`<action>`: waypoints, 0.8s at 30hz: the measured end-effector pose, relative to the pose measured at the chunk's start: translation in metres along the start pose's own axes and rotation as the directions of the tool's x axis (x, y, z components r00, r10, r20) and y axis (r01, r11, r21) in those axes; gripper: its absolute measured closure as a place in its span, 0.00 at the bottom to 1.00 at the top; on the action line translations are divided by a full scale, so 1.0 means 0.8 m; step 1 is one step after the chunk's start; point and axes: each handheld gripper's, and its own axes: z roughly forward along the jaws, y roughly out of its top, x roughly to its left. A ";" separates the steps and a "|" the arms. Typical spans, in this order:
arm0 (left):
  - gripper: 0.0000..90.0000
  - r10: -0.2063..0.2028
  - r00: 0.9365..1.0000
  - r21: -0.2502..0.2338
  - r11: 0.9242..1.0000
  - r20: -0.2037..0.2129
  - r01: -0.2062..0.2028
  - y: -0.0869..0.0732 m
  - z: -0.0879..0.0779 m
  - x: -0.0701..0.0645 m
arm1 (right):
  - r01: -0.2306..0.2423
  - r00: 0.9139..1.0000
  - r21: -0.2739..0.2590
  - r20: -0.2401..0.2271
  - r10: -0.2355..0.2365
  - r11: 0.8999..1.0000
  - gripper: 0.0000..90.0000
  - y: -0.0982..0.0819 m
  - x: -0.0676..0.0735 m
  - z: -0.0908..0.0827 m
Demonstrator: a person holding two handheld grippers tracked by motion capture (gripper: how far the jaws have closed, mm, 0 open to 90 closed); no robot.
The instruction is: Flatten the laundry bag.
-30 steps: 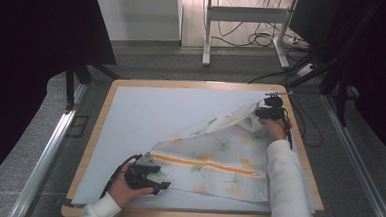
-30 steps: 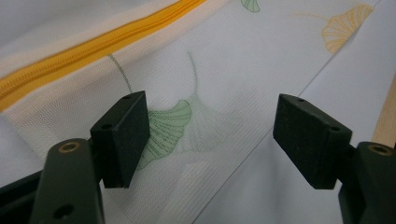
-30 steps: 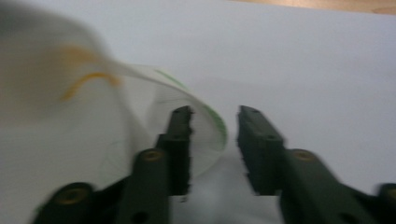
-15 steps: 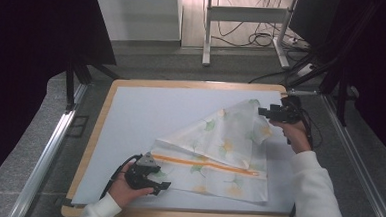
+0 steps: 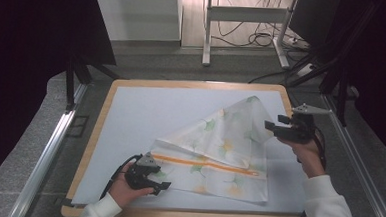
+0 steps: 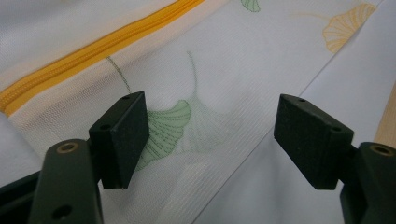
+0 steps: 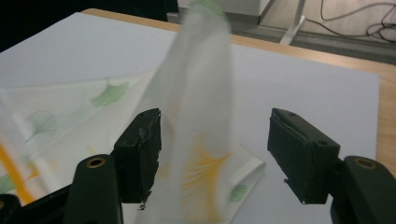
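I'm watching the mesh laundry bag [image 5: 213,157] lying on the table mat [image 5: 146,111], zipper [image 5: 203,164] running left-right | right gripper [image 5: 275,129] gaping, jaws just opening, raised flap between unpinched | left gripper [image 5: 159,183] gaping over near-left corner, nearer.

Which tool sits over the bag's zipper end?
The left tool, open at the bag's near-left corner by the orange zipper; the right tool is off its far edge.
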 end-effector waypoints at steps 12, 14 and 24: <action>0.29 -0.002 1.000 -0.003 1.000 -0.008 0.002 0.000 0.001 -0.002 | 0.120 0.990 0.024 -0.079 -0.117 0.993 0.41 -0.045 0.086 -0.043; 0.29 0.005 1.000 0.004 1.000 -0.009 -0.005 0.000 0.000 -0.001 | 0.129 0.988 0.069 -0.095 -0.122 0.989 0.42 -0.062 0.091 -0.040; 0.29 0.008 1.000 0.006 1.000 -0.009 -0.008 0.001 0.000 -0.001 | 0.090 0.991 0.206 -0.115 -0.068 0.974 0.45 -0.102 0.094 0.019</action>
